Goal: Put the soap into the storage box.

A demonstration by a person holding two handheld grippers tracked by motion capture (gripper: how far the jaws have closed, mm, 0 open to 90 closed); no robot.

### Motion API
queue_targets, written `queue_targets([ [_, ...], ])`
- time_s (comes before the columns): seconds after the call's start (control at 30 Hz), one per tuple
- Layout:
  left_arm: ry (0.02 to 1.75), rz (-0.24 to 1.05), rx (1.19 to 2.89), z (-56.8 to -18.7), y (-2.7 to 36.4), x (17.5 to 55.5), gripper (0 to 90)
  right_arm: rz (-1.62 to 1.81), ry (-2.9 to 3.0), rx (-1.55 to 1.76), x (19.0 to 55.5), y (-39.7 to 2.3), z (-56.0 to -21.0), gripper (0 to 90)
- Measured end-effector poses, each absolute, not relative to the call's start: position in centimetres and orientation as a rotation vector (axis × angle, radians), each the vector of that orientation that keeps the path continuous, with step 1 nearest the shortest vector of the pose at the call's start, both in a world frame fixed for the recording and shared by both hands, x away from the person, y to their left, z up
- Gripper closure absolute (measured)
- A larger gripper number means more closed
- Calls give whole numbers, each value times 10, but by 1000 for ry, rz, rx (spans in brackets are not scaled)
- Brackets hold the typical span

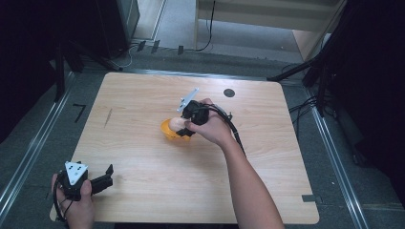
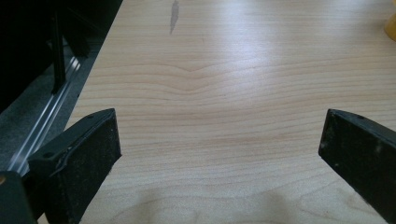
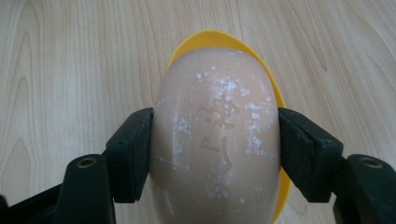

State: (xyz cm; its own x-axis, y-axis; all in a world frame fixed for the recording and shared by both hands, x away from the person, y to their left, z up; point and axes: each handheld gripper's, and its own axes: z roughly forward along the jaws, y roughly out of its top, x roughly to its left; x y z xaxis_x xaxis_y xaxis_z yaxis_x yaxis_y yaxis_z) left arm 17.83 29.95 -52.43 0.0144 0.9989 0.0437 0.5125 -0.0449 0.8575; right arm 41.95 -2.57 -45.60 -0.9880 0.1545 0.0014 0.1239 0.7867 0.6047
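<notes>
The right gripper (image 3: 215, 154) is clamped on a single bar of soap (image 3: 217, 140), one black jaw pressed to each long flank. The bar is pale peach, oval, dusted with white flecks, and has raised characters moulded into its upper face. In the right gripper view its long axis runs straight away from the camera, along the line of the jaws, with the far rounded end pointing toward the top of the picture.

Directly under the soap sits one yellow dish (image 3: 223, 38); its rim curves round the far end and down the right side of the bar. Whether the soap rests in the dish or hangs just above it cannot be told. In the high view the right gripper (image 1: 184, 128) holds the soap (image 1: 176, 124) over the yellow dish (image 1: 168, 130) near the middle of the table (image 1: 143, 157), the forearm reaching in from the bottom edge.

The left gripper (image 1: 107, 175) rests at the near left corner of the table, well apart from the soap. Its two jaws stand wide with nothing between them, only bare wood showing in the left gripper view.

The table is light wood with rounded corners and one small dark round disc (image 1: 229, 92) near its far edge. Grey carpet (image 1: 28, 143), metal floor rails and black stands surround it.
</notes>
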Motion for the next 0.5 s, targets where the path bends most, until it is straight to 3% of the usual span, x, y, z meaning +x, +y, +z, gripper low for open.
queue_targets([
  [0.5, 1571, 934, 1639, -524, 299, 179, 0, 954, 2944, 181, 426, -20, -457, 328],
])
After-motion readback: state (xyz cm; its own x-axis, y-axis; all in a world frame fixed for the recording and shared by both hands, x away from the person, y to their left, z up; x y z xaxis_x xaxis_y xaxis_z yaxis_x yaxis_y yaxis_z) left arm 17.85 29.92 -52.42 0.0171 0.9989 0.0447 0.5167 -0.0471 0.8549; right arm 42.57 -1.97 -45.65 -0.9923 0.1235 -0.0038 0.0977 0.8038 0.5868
